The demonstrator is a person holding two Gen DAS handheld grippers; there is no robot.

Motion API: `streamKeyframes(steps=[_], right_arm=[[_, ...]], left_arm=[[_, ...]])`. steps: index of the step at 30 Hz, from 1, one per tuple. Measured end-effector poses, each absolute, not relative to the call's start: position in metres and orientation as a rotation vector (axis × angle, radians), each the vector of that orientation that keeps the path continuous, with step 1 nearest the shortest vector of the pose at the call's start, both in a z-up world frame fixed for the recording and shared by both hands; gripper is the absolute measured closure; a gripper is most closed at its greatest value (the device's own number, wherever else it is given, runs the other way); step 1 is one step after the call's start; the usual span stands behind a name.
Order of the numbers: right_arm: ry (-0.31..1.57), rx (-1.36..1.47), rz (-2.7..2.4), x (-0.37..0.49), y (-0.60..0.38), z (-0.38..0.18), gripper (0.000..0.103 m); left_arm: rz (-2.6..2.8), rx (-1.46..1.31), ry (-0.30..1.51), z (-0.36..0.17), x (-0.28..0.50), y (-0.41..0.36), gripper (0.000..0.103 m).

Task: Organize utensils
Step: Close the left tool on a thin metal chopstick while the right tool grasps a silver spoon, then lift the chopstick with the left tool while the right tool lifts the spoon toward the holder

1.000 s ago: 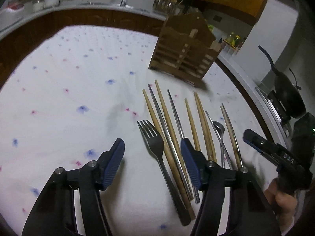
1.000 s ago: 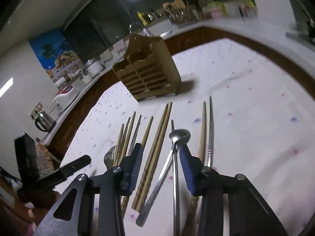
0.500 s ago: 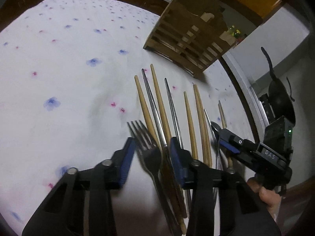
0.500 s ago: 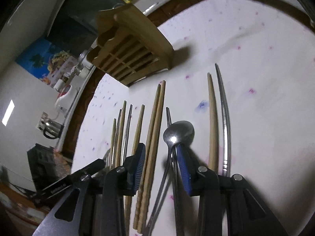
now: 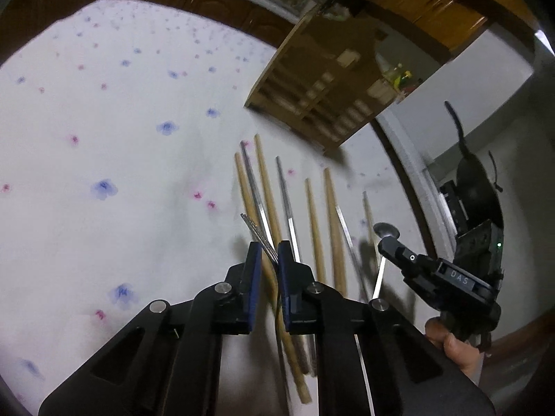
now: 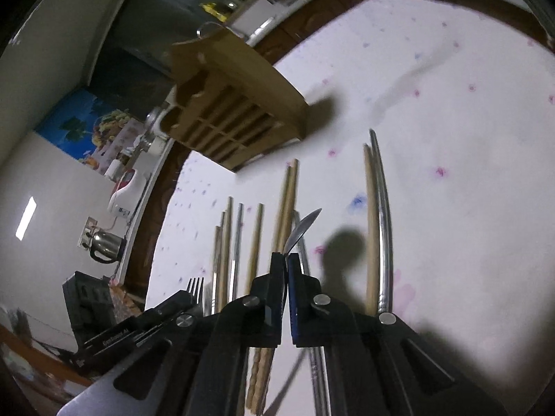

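Note:
My left gripper (image 5: 266, 248) is shut on the metal fork (image 5: 258, 234), held edge-on and lifted off the cloth. My right gripper (image 6: 287, 258) is shut on the metal spoon (image 6: 301, 227), its bowl sticking up past the fingertips. The right gripper also shows in the left wrist view (image 5: 390, 242) with the spoon bowl (image 5: 385, 229) above it. The fork tines (image 6: 196, 284) show at the lower left of the right wrist view. Wooden chopsticks (image 5: 333, 215) and metal chopsticks (image 5: 286, 201) lie in a row on the cloth. The wooden utensil holder (image 5: 329, 83) stands beyond them.
A white cloth with blue and pink flowers (image 5: 104, 159) covers the table. A black pan (image 5: 475, 180) sits on a stove at the right. A kettle (image 6: 104, 244) and kitchen items stand on the counter at the left of the right wrist view.
Both grippers have closed: the left on the fork, the right on the spoon. Both utensils have been lifted off the cloth.

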State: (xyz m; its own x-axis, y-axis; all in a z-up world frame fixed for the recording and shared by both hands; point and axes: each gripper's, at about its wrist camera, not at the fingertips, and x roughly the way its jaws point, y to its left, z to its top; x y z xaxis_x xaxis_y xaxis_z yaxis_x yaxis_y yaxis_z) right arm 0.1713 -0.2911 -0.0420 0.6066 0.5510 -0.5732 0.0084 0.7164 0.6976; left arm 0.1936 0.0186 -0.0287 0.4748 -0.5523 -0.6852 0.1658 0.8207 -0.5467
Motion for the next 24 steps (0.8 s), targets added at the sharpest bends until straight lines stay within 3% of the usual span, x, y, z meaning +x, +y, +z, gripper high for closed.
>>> streamKeyframes(steps=[11, 24], right_arm=[[0.713, 0.621, 0.355, 0.144, -0.289, 0.023, 0.101], [0.563, 0.424, 0.306, 0.145, -0.275, 0.074, 0.101]], left_arm=[[-0.469, -0.429, 0.791, 0.04, 0.166, 0.032, 0.101], [-0.45, -0.437, 0.702, 0.067, 0.169, 0.042, 0.101]])
